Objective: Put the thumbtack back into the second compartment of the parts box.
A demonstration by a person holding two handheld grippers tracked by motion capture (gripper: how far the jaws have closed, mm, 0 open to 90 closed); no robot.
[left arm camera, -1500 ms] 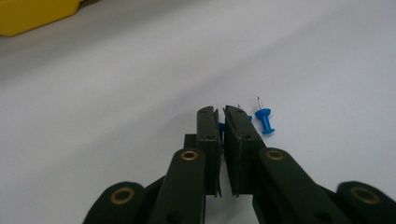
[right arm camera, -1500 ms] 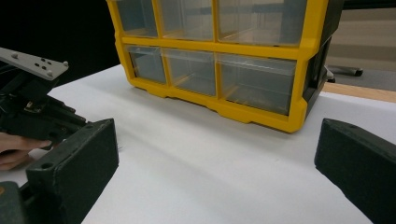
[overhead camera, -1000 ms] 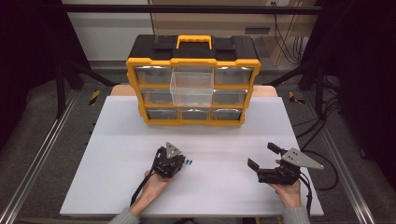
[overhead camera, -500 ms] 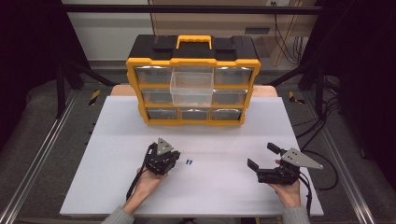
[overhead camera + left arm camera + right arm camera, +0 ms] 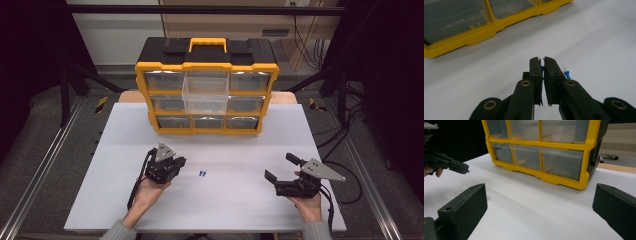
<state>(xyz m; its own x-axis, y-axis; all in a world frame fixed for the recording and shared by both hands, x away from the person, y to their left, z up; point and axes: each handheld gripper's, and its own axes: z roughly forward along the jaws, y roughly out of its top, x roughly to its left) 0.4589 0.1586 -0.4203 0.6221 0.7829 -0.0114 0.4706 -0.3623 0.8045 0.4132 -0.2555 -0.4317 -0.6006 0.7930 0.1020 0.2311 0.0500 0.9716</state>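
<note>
White bench (image 5: pixel 125 200), yellow drawer cabinet (image 5: pixel 206 125) at the back — pins being gathered.
Left tongs (image 5: pixel 542 60) pinch a blue pin (image 5: pixel 542 68); others (image 5: pixel 202 174) lie alongside. Right tongs (image 5: pixel 280 167) gape empty. Lift straight, keep squeezing — aim for the pulled-out drawer (image 5: pixel 205 100).

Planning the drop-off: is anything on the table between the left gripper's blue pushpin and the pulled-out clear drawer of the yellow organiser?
Nothing visible. The left gripper holds a blue pushpin in nearly closed jaws; only bare white table lies between it and the open clear drawer. The other blue pushpins lie to its side.

White table (image 5: pixel 120 200) — organizer (image 5: pixel 207 90), pushpins (image 5: pixel 201 174)
</note>
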